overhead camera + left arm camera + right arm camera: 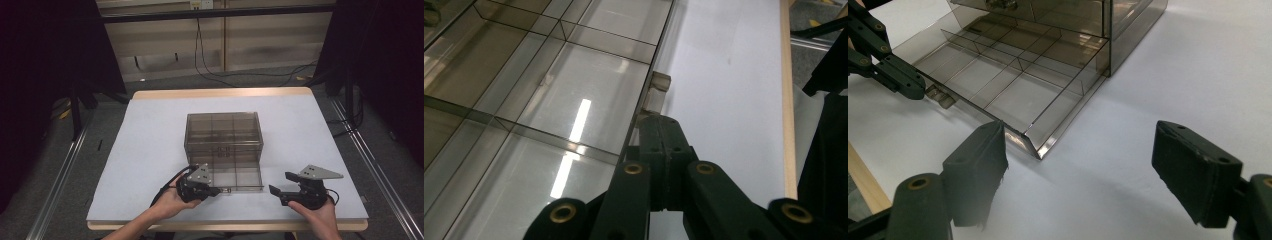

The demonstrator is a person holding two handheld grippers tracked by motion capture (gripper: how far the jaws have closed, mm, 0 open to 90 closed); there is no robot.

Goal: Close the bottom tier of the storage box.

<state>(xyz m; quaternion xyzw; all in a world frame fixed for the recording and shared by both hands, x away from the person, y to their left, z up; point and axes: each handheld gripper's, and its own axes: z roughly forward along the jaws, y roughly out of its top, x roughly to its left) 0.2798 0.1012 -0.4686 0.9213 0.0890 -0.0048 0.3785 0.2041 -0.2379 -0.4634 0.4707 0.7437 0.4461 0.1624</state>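
High view shows a smoke-tinted clear plastic drawer cabinet [224, 134] standing mid-table on a smooth, matte white tabletop [150, 140] edged with a pale wood strip. Its bottom drawer [235, 177], a shallow tray of the same glossy brown-tinted plastic split by thin partitions into rectangular compartments, is pulled out toward the person. A small translucent tab handle [657, 90] sticks out from the drawer's front wall.

The left gripper [216, 190], matte black with brass-coloured rivets and a grey three-cornered plate on top, has its jaws pressed together; in the left gripper view their tips sit at the near end of that handle, seemingly pinching it, though the contact itself is hidden behind the jaws. The right gripper [280, 191], of the same build, rests low over the bare tabletop just right of the drawer's front corner, its two blocky pads [979, 165] spread wide with nothing between them.

Ceiling light glints in bright streaks on the drawer floor. Beyond the table lie grey floor, metal rails [60, 175], black cables [240, 75] and a pale panelled wall. No writing can be read on the cabinet.
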